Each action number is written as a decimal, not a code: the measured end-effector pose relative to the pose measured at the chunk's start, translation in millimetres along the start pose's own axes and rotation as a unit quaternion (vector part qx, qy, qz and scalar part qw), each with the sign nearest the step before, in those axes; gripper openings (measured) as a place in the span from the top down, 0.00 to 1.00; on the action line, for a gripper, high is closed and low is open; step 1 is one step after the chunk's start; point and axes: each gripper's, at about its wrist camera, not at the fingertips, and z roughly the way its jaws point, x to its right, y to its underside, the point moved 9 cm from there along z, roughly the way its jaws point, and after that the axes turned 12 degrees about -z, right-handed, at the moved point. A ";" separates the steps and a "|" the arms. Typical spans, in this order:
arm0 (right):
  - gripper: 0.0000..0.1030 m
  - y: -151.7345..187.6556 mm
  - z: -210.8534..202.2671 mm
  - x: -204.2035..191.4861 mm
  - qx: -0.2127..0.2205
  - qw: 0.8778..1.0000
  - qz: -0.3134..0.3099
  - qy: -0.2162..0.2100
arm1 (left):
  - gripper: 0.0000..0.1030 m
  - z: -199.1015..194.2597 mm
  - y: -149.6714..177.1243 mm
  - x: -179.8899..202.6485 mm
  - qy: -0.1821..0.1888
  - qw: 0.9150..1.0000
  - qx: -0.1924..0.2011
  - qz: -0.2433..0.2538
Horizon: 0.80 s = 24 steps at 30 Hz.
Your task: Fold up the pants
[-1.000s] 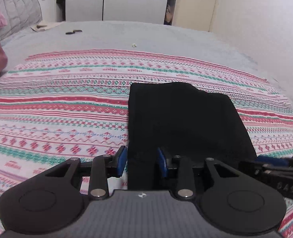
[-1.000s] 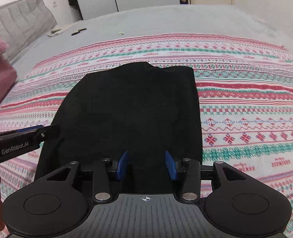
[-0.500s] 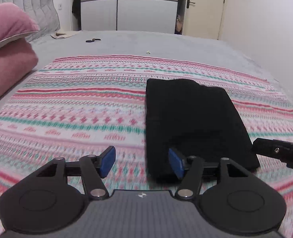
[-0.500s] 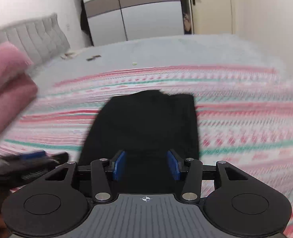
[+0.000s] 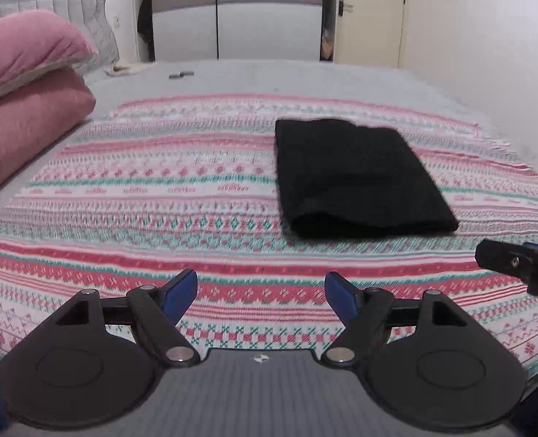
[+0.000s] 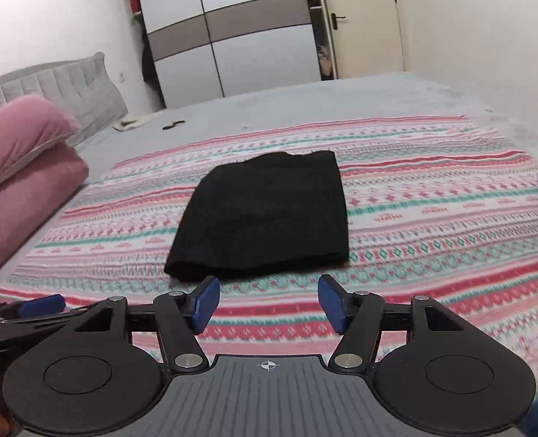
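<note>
A bedroom, seen from two hand-held grippers above a wide bed point(image 5: 305, 76) with a grey cover. A patterned cloth point(image 5: 159, 196) in bands of red, pink, teal and white lies spread over the near part of the bed, its woven rows of diamonds, crosses and zigzags running side to side; small pink marks in some bands could be lettering, but they are too small to read. On that cloth lie the black pants point(image 5: 353, 178), folded into a flat rectangle with the thick fold edge nearest the cameras. Left of the pants, at the bed's edge, two pink pillows point(image 5: 24, 109) are stacked against a grey padded headboard point(image 6: 50, 87). Beyond the pants, on the bare grey cover, rest a small dark object point(image 6: 173, 124) and a pale scrap point(image 6: 132, 122). Behind the bed stands a white wardrobe point(image 6: 232, 47) with a taupe band across its doors, and right of it a cream door point(image 6: 360, 22) with a lever handle.

The left gripper point(image 5: 261, 293) hovers short of the pants, jaws spread wide with only cloth between the blue pads, having just been opening. The right gripper point(image 6: 269, 304), nearer the fold edge, is likewise parted and empty, its jaws also just widening.
</note>
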 end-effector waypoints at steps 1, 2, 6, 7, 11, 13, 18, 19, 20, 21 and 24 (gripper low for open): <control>0.38 2.7 2.3 -1.1 -0.004 1.000 -0.003 -0.002 | 0.05 2.5 0.4 -0.9 0.000 1.000 -0.003 -0.002; 0.35 4.9 6.5 -1.1 -0.010 1.000 -0.006 -0.004 | 0.04 3.6 0.6 -1.6 -0.002 1.000 -0.002 -0.001; 0.32 13.4 18.8 5.8 -0.027 0.999 -0.011 0.018 | 0.00 6.6 1.5 -0.4 -0.007 1.000 -0.003 0.001; 0.29 14.0 19.5 7.3 -0.027 0.999 -0.011 0.019 | 0.00 7.5 2.1 0.9 -0.005 1.000 -0.005 -0.001; 0.17 14.7 20.2 9.3 -0.023 0.999 -0.015 0.028 | 0.00 8.6 6.6 7.4 -0.003 1.000 -0.010 0.003; 0.17 15.2 19.6 6.2 -0.022 0.999 -0.024 0.027 | 0.00 8.9 7.5 9.8 0.001 1.000 -0.012 0.004; 0.12 16.7 20.2 -3.0 -0.026 0.999 -0.039 0.018 | 0.00 8.8 4.7 8.1 -0.004 1.000 -0.011 -0.008; 0.11 15.9 19.2 -3.3 -0.023 0.999 -0.043 0.022 | 0.00 8.7 4.3 7.6 -0.007 1.000 -0.011 -0.008; 0.08 15.2 18.1 -3.0 -0.020 0.998 -0.049 0.026 | 0.00 9.1 4.3 6.9 -0.010 1.000 -0.012 -0.007; 0.06 14.5 17.8 -2.8 -0.018 0.998 -0.053 0.030 | 0.00 9.4 4.6 6.4 -0.013 1.000 -0.014 -0.007; 0.06 15.6 19.1 -3.6 -0.022 0.997 -0.062 0.031 | 0.00 10.4 6.5 6.0 -0.014 1.000 -0.020 -0.005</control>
